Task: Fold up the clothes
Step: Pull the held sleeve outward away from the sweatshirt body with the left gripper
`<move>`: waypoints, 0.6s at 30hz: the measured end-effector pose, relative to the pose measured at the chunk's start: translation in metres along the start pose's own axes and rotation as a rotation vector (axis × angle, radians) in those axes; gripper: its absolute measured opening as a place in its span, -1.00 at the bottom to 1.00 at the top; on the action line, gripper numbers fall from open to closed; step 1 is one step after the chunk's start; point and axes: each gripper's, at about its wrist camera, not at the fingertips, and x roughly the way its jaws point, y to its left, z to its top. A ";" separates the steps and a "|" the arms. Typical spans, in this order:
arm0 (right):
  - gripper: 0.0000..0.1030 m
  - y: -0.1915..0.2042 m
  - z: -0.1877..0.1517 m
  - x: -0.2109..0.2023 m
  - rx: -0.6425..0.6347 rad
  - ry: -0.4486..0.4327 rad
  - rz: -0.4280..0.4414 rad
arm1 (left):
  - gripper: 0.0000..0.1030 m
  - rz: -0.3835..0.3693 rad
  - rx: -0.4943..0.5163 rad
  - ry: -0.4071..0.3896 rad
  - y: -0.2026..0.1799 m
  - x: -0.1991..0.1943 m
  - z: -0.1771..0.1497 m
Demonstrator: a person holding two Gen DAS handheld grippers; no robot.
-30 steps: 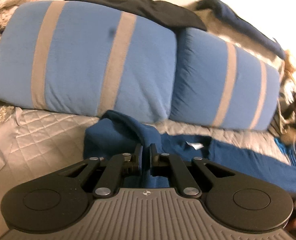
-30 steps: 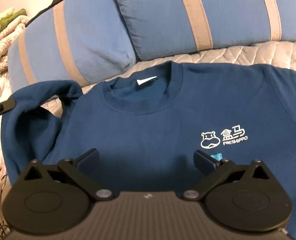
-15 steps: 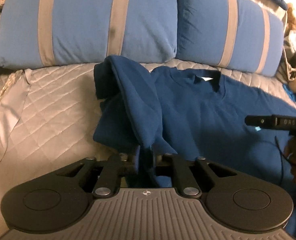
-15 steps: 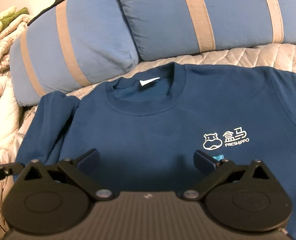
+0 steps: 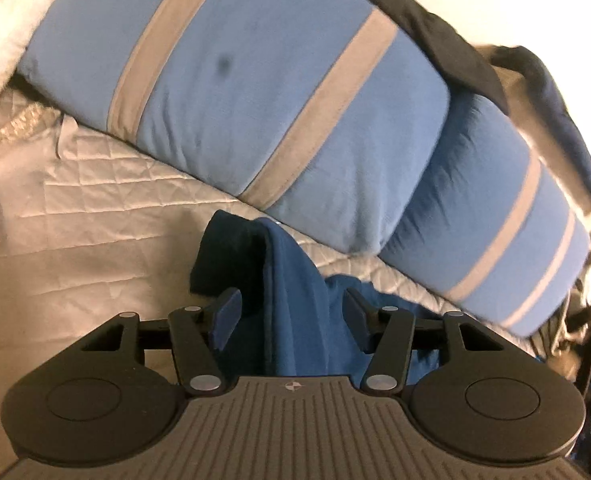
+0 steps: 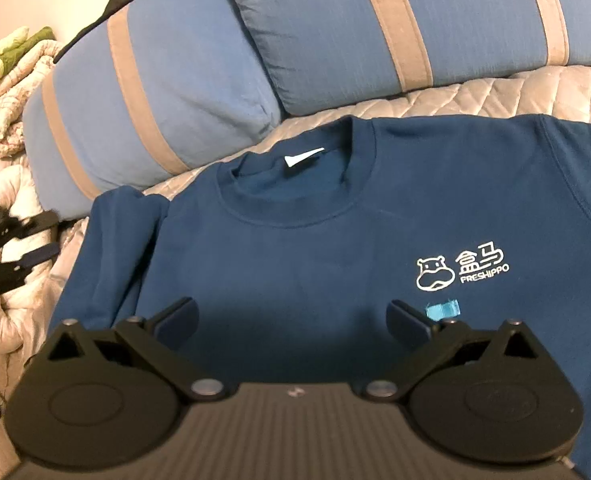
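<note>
1. Dark blue cotton-knit sweatshirt (image 6: 335, 248) w/ white hippo logo lies front-up on the pale quilted bedspread (image 6: 535, 92), collar toward two blue pillows w/ tan stripes (image 6: 375, 28). Torso mostly flat; its one sleeve on the left gripper's side (image 5: 291, 296) is bunched into a soft ridge.
2. Left gripper (image 5: 287, 316): fingers apart, the sleeve ridge stands between them, not pinched. Also seen at the left edge of the right wrist view, beside the garment.
3. Right gripper (image 6: 291, 320): fingers wide apart, hovering over the lower chest, holding nothing.
4. Handling, my guess: fleece-type knit, fairly thick, light, fully limp. Will drape and sag from any pinch point, no stiffness. Not slippery, not fragile; matte nap should grip pads well.
5. Where to grab: cuff or sleeve fold for the left; shoulder seam or hem edge for the right. Ribbed collar and cuffs are firmer, give better purchase than a single flat layer.
6. Bedspread is diamond-stitched w/ slight sheen, soft underneath, so pressing down will sink a bit.
7. Dark garment (image 5: 435, 28) drapes over the pillow tops; cream knit blanket (image 6: 11, 92) off to the side.
</note>
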 end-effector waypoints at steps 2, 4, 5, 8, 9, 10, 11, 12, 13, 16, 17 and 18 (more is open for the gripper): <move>1.00 -0.001 0.000 0.001 0.006 0.005 0.004 | 0.06 0.000 -0.039 0.007 0.006 0.013 0.001; 1.00 -0.003 0.000 0.002 0.010 0.009 0.008 | 0.05 0.003 -0.074 0.023 0.011 0.026 0.000; 1.00 -0.003 0.000 0.002 0.012 0.010 0.010 | -0.02 0.005 -0.084 0.029 0.012 0.031 0.000; 1.00 -0.005 -0.001 0.004 0.018 0.017 0.006 | -0.80 0.027 -0.083 0.036 0.012 0.038 -0.004; 1.00 -0.006 -0.001 0.004 0.020 0.019 0.006 | -0.81 0.038 -0.085 0.030 0.011 0.037 -0.004; 1.00 -0.006 -0.002 0.005 0.020 0.022 0.006 | -0.84 0.044 -0.087 0.016 0.010 0.035 -0.005; 1.00 -0.006 -0.002 0.005 0.020 0.024 0.006 | -0.85 0.046 -0.088 -0.004 0.009 0.030 -0.004; 1.00 -0.005 -0.002 0.005 0.017 0.027 0.004 | -0.86 0.050 -0.087 -0.023 0.007 0.025 -0.003; 1.00 -0.005 -0.003 0.006 0.014 0.030 0.002 | -0.86 0.059 -0.079 -0.044 0.004 0.019 -0.001; 1.00 -0.004 -0.004 0.006 0.008 0.033 0.002 | -0.87 0.098 0.009 -0.130 -0.012 -0.008 0.009; 1.00 -0.004 -0.004 0.006 0.006 0.033 0.001 | -0.87 0.117 0.039 -0.160 -0.019 -0.018 0.012; 1.00 -0.004 -0.004 0.006 0.004 0.033 0.001 | -0.87 0.142 0.065 -0.189 -0.026 -0.028 0.015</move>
